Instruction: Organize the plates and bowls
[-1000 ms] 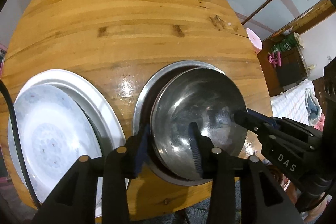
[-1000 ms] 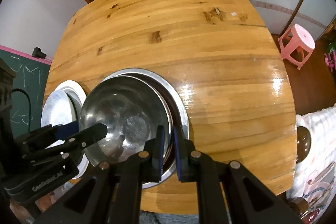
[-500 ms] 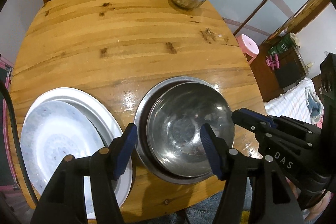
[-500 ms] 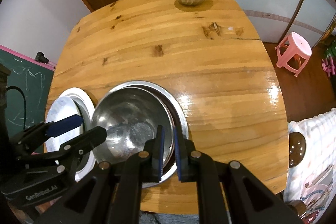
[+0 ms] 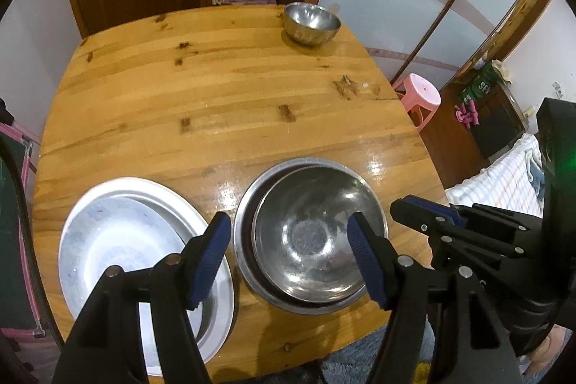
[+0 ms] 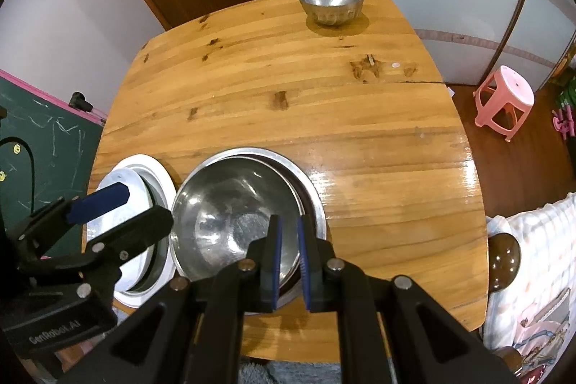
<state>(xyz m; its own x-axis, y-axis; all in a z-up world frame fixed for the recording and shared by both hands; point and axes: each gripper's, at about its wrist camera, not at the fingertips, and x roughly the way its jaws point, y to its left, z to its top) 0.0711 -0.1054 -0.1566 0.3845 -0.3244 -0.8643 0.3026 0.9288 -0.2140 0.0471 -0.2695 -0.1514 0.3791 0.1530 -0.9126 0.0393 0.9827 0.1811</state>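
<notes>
Wooden desk (image 5: 223,117) before a brown door. Far from nested steel bowls (image 6: 237,218), near back edge: small steel bowl (image 6: 330,2), straight ahead. Left claw (image 5: 288,258) spread wide, empty. Right claw (image 6: 288,261) nearly closed, empty, seemingly nearer.
</notes>
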